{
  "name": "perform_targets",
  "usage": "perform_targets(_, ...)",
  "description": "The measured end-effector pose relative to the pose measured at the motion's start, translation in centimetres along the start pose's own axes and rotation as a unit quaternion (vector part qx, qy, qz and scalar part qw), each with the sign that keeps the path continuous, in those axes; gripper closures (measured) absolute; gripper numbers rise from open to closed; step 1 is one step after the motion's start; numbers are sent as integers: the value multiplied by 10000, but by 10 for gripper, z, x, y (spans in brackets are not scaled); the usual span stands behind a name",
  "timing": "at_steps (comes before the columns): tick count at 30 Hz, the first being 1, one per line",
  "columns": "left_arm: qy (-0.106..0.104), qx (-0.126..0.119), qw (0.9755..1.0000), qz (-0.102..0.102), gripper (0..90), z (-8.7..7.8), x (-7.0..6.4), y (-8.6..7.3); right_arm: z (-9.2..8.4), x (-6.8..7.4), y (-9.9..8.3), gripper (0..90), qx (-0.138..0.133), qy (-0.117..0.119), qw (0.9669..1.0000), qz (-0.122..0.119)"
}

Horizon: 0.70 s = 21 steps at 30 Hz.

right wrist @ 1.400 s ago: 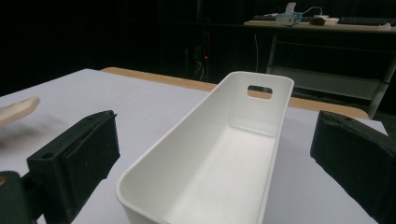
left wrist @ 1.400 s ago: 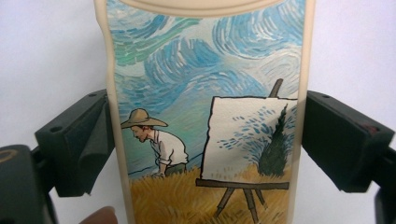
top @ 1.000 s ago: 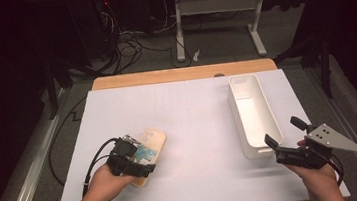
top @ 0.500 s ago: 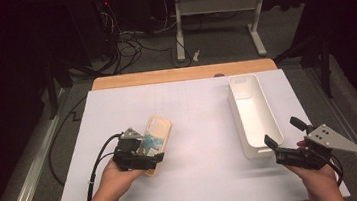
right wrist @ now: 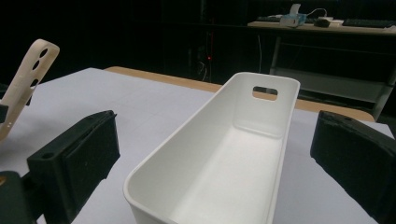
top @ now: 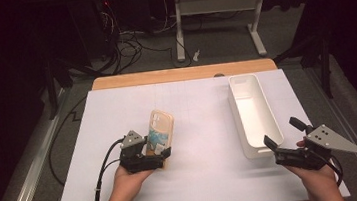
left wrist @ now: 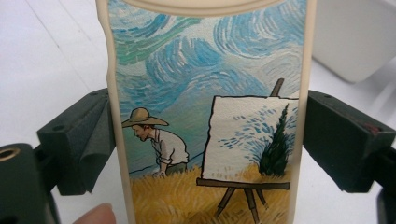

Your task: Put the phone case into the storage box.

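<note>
A cream phone case [top: 160, 130] printed with a painter, an easel and a swirling blue sky is held in my left gripper [top: 154, 153] at the table's front left. The jaws press both long edges of the phone case [left wrist: 208, 93], so the left gripper [left wrist: 208, 144] is shut on it. In the right gripper view the phone case [right wrist: 28, 79] tilts up, its far end off the table. My right gripper [top: 281, 132] is open at the front right, its jaws either side of the near end of a long white bin [top: 253, 115]. Nothing is held in the right gripper [right wrist: 210, 163], and the white bin [right wrist: 187, 135] is empty.
A white sheet [top: 197, 108] covers the table, with a wooden strip [top: 184, 74] along the far edge. Behind the table are a desk frame [top: 217, 11] and loose cables [top: 130, 40] on the floor. A cable [top: 101, 174] trails from the left gripper.
My left gripper has carried the phone case to the right and tilted its far end upward. The right gripper and the bin have stayed put.
</note>
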<state>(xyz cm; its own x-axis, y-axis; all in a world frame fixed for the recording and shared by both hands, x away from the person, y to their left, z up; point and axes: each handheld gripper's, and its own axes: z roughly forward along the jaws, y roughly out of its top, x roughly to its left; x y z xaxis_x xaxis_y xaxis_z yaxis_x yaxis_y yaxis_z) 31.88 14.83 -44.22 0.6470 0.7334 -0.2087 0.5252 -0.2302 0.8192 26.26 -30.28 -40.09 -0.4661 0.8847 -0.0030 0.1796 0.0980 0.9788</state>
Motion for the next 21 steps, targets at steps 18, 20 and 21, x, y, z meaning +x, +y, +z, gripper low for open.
perform_targets(18, -22, -625, 9970, 463, 104, -2, -13, -21, 0, 5, -1, 20, 42, 48, 10000, -55)
perform_targets(20, 37, -649, 9966, 510, 104, -1, -14, -23, 0, 6, -1, 21, 46, 54, 10000, -69)
perform_targets(21, 40, -641, 9967, 493, 104, -1, -13, -23, 0, 6, -1, 23, 46, 56, 9999, -75)
